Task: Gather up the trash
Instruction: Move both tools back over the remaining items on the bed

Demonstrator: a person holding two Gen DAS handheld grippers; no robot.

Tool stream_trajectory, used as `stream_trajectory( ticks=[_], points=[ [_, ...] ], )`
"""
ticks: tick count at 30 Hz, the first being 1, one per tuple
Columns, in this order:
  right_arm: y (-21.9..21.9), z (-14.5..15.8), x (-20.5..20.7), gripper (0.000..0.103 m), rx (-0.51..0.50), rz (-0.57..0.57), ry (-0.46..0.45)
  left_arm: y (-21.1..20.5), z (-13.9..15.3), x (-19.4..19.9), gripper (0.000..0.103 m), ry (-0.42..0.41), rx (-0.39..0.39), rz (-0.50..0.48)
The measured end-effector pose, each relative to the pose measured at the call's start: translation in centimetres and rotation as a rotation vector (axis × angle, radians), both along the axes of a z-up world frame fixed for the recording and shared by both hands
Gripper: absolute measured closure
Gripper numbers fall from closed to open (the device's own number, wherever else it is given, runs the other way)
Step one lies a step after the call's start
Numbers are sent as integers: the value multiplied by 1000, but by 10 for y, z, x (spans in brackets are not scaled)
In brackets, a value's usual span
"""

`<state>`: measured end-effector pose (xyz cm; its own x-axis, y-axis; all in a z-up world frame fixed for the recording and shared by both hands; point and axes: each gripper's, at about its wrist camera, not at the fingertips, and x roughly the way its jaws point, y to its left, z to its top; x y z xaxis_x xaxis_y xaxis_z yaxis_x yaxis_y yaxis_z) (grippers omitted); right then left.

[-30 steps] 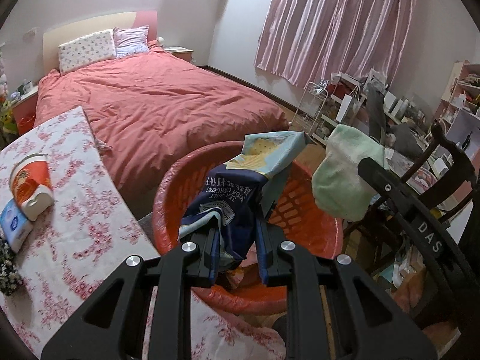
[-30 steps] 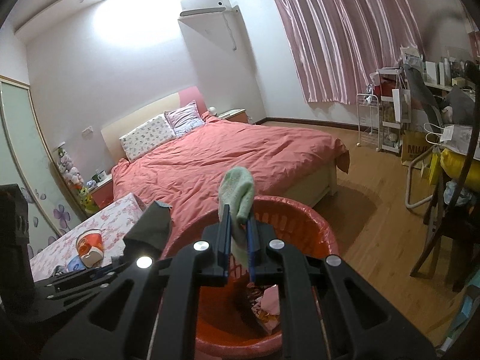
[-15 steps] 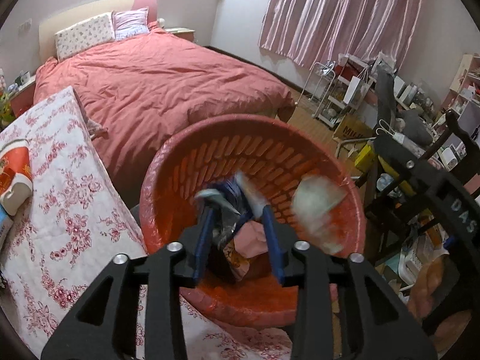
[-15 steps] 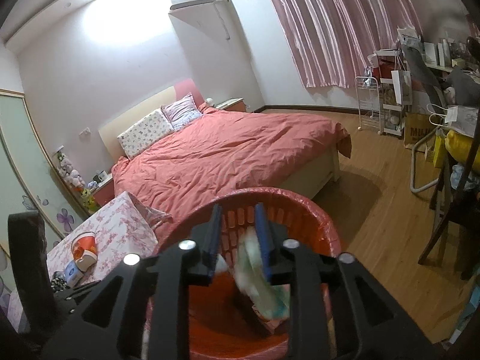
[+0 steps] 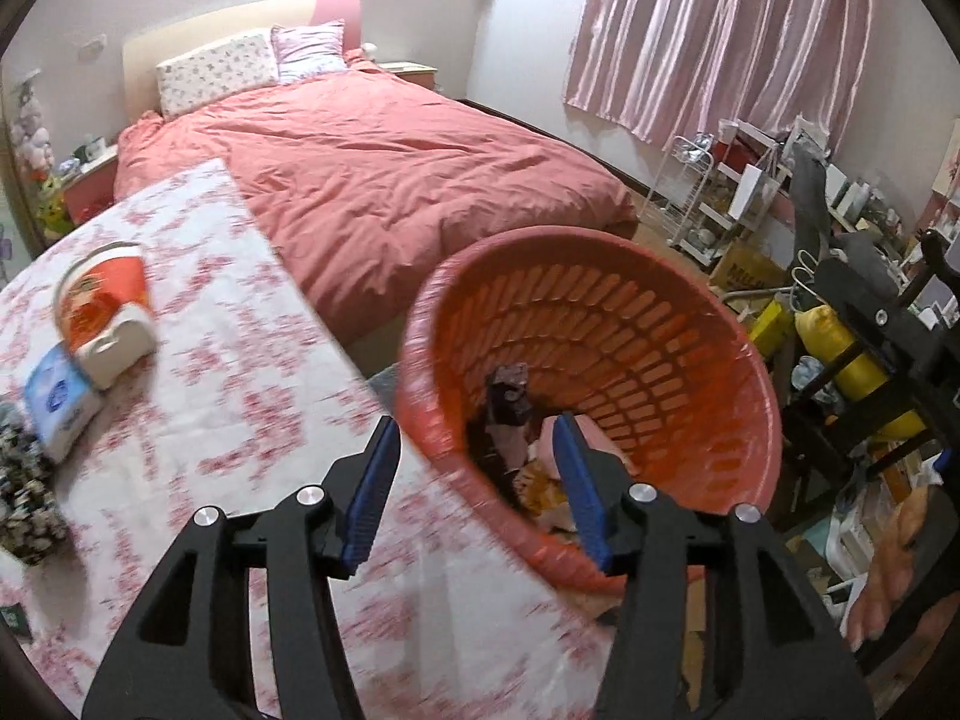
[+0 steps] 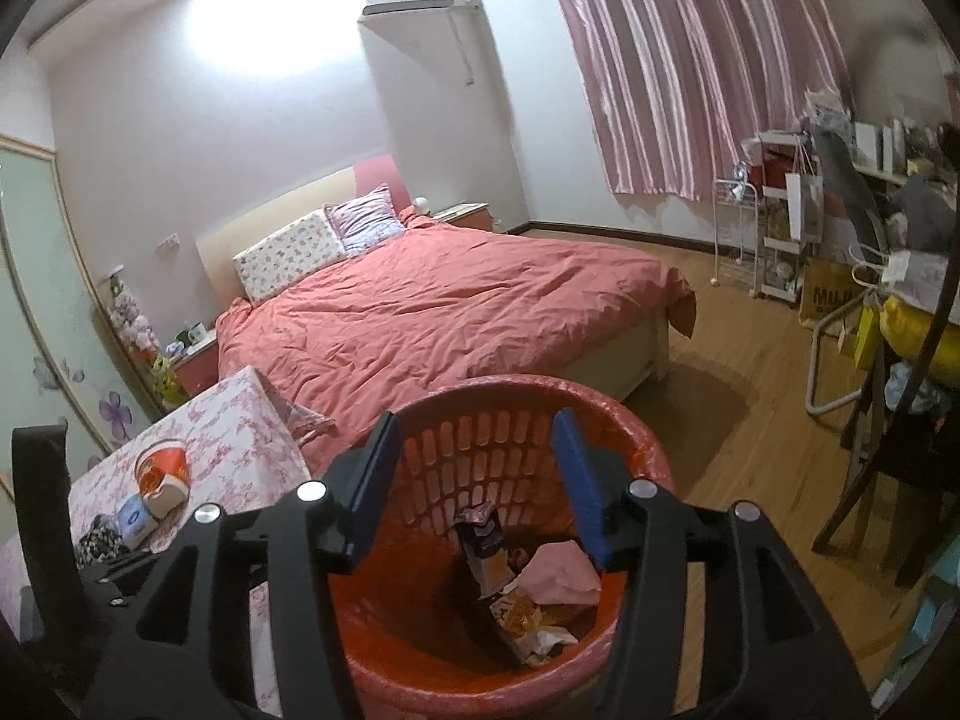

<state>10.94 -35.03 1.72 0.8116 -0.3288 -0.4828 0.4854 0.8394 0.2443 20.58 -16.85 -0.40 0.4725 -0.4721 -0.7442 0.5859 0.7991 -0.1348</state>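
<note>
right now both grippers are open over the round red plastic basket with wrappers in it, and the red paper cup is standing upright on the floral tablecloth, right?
One thing is wrong: the red paper cup is not upright; it lies on its side on the floral tablecloth, as the left wrist view shows. The rest holds: the left gripper and right gripper are both open and empty by the round red plastic basket, with wrappers inside.

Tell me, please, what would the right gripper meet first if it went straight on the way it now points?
Probably the basket: the right gripper, jaws just opened and empty, aims over the near rim at its slotted far wall, above the wrappers lying inside. Depth is unclear, so it might reach those first.
</note>
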Motion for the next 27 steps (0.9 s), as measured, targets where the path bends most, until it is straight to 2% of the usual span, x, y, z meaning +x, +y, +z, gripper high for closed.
stream_trajectory(
  ticks=[8, 18, 27],
  points=[
    [43, 9, 11, 50, -18, 94, 19, 64, 5, -3, 46, -35, 16, 102],
    [114, 10, 33, 50, -47, 260, 52, 151, 5, -3, 46, -17, -3, 275],
    [169, 3, 51, 50, -38, 389, 82, 246, -1, -27, 46, -33, 10, 447]
  ],
)
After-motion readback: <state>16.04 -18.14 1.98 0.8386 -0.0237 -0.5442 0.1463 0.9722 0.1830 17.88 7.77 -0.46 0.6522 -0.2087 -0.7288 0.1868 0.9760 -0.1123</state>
